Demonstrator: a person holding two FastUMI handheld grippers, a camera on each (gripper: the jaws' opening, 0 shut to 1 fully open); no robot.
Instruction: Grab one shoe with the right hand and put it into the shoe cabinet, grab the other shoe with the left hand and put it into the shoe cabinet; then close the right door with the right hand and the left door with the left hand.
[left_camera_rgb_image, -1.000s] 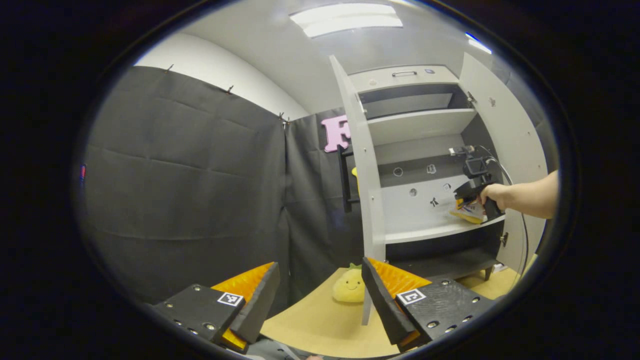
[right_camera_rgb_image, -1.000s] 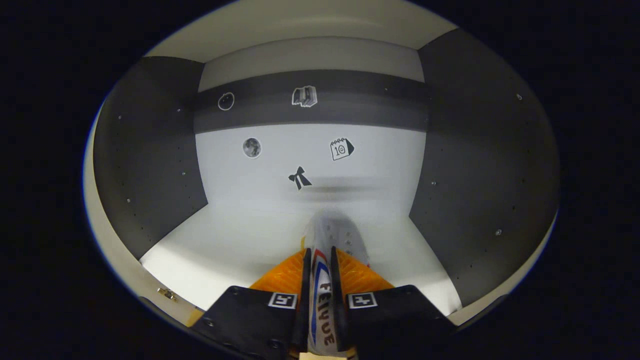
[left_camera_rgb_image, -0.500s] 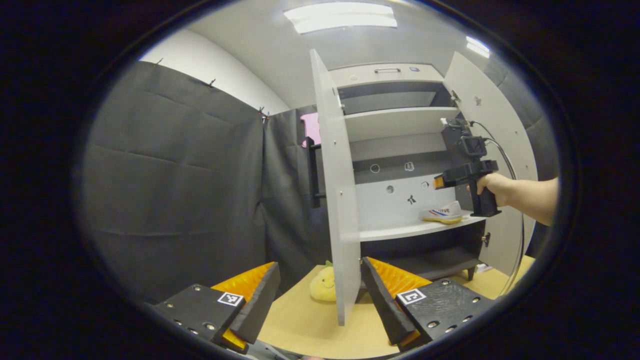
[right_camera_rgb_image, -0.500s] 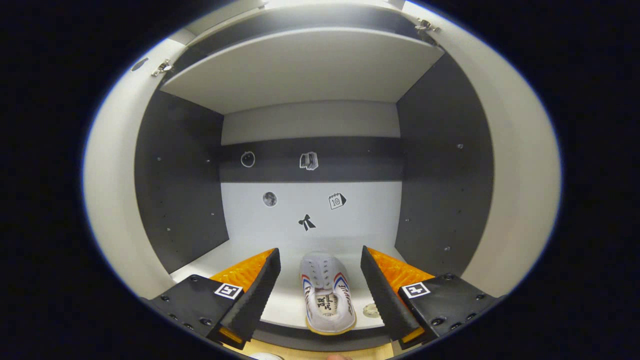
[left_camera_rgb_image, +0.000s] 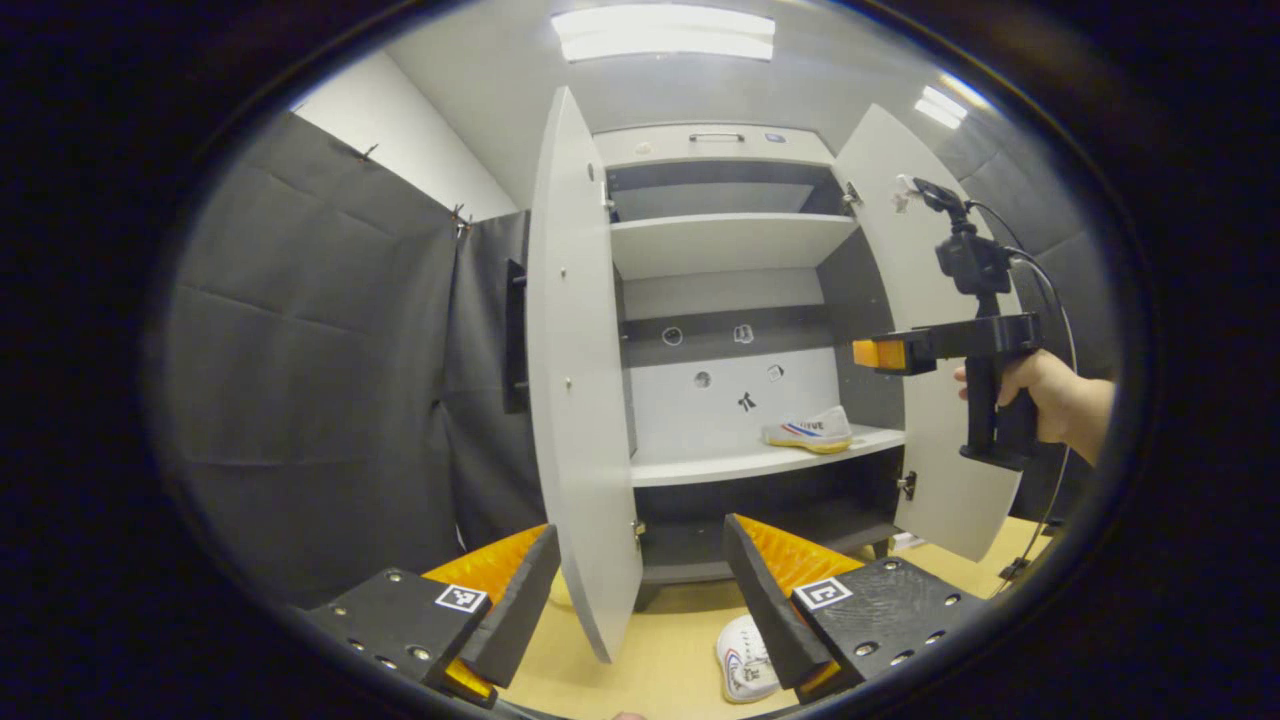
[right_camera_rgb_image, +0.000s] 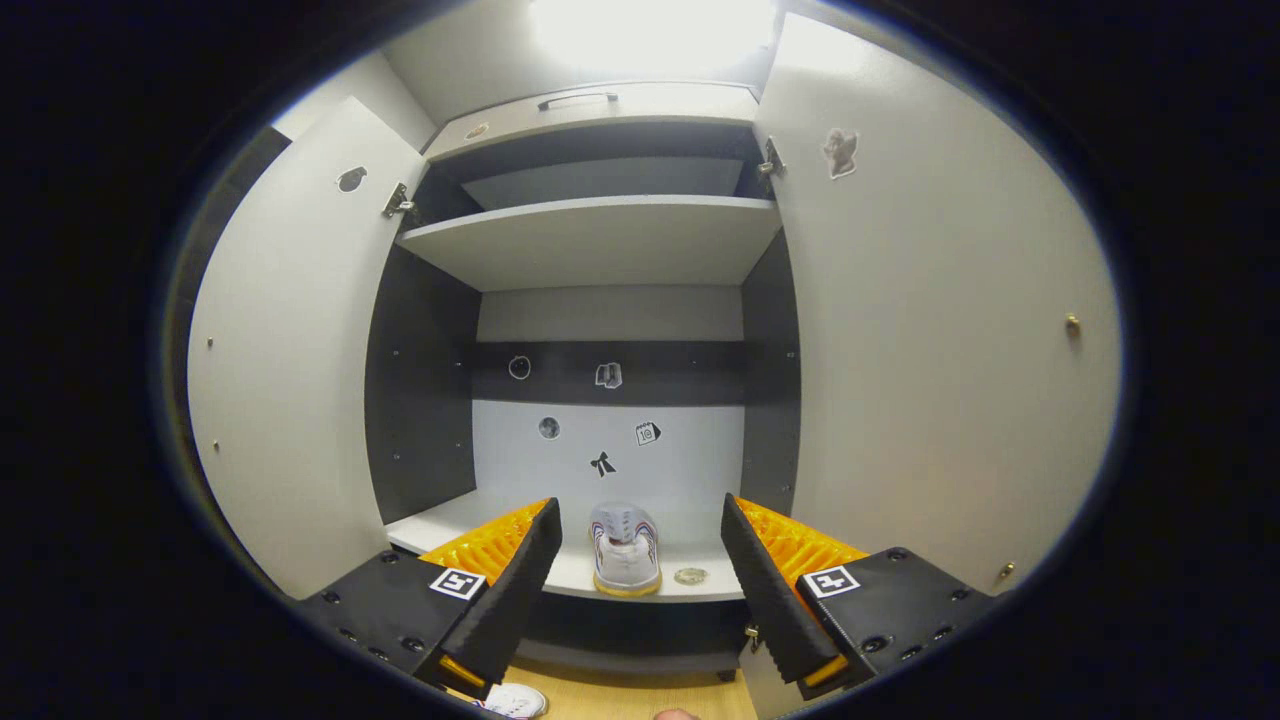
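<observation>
A white shoe (right_camera_rgb_image: 624, 547) with red and blue stripes rests on the middle shelf (right_camera_rgb_image: 500, 520) of the shoe cabinet, also seen as the white shoe (left_camera_rgb_image: 810, 431) at the shelf's right end. My right gripper (right_camera_rgb_image: 638, 560) hangs open in front of the cabinet, well back from that shoe. In the left gripper view a hand holds the right gripper (left_camera_rgb_image: 880, 354) level by the right door (left_camera_rgb_image: 940, 470). The second white shoe (left_camera_rgb_image: 745, 657) lies on the wooden floor (left_camera_rgb_image: 660, 640), just left of my open left gripper's (left_camera_rgb_image: 638, 590) right finger. Both doors stand open, the left door (left_camera_rgb_image: 575, 380) edge-on.
The cabinet has an upper shelf (left_camera_rgb_image: 725, 240) and a top drawer with a handle (left_camera_rgb_image: 716, 137). Small stickers dot its back panel (right_camera_rgb_image: 610, 440). Black cloth (left_camera_rgb_image: 330, 380) walls the booth on the left. A cable (left_camera_rgb_image: 1050, 480) hangs from the right gripper beside the right door.
The right gripper has pulled back out of the cabinet, leaving the shoe on the shelf. The left gripper has swung right and down, bringing the second shoe on the floor into view.
</observation>
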